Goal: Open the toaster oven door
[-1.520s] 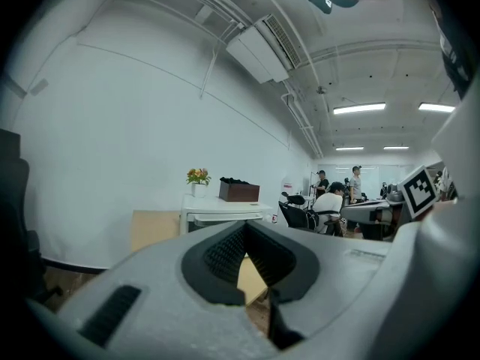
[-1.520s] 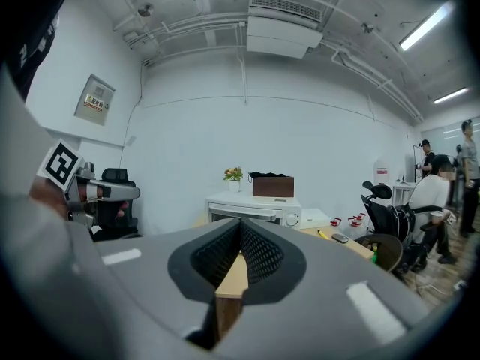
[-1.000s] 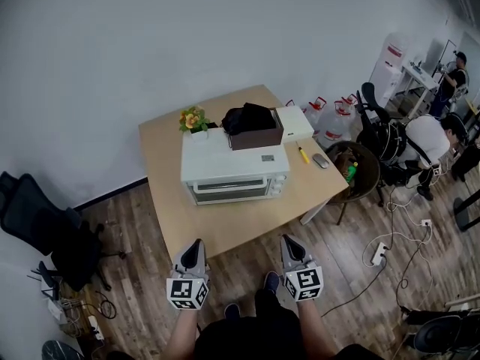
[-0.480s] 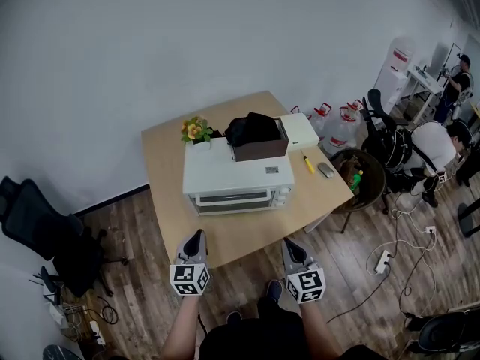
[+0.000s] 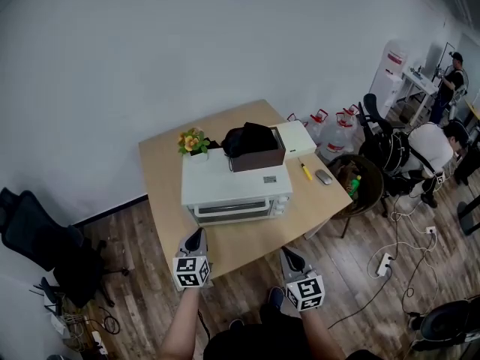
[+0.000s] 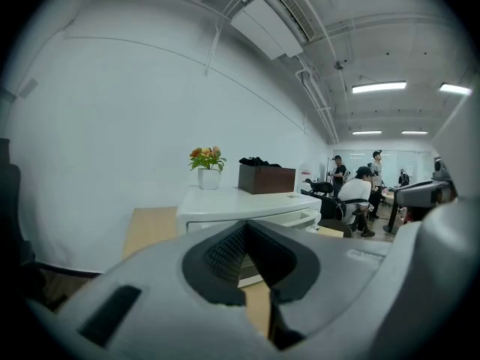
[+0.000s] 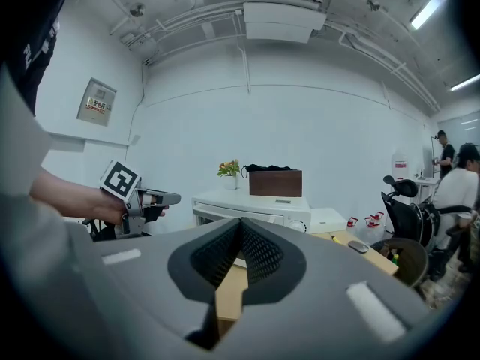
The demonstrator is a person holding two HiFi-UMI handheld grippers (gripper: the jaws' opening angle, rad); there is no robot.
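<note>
A white toaster oven [image 5: 235, 188] stands in the middle of a light wooden table [image 5: 160, 178], its door [image 5: 232, 211] closed and facing me. Both grippers hang over the table's near edge, short of the oven and touching nothing. My left gripper [image 5: 196, 235] is shut and empty, in front of the oven's left end. My right gripper [image 5: 287, 253] is also shut and empty, off the oven's right front corner. The left gripper view looks past the closed left gripper [image 6: 246, 228] to the oven [image 6: 232, 201]. The right gripper view shows the right gripper [image 7: 240, 223], the oven [image 7: 255, 205] and the left gripper [image 7: 174, 197].
On the oven sits a brown box [image 5: 258, 139] with a black bag. A flower pot [image 5: 193, 141], a white box [image 5: 295, 136], a yellow tool [image 5: 304, 171] and a small grey object [image 5: 322, 177] share the table. A black chair [image 5: 37, 235] stands left; seated people and water jugs [image 5: 334, 126] are right.
Both grippers have come a little nearer the oven's front, staying shut. The view has shifted slightly; the oven door is unchanged.
</note>
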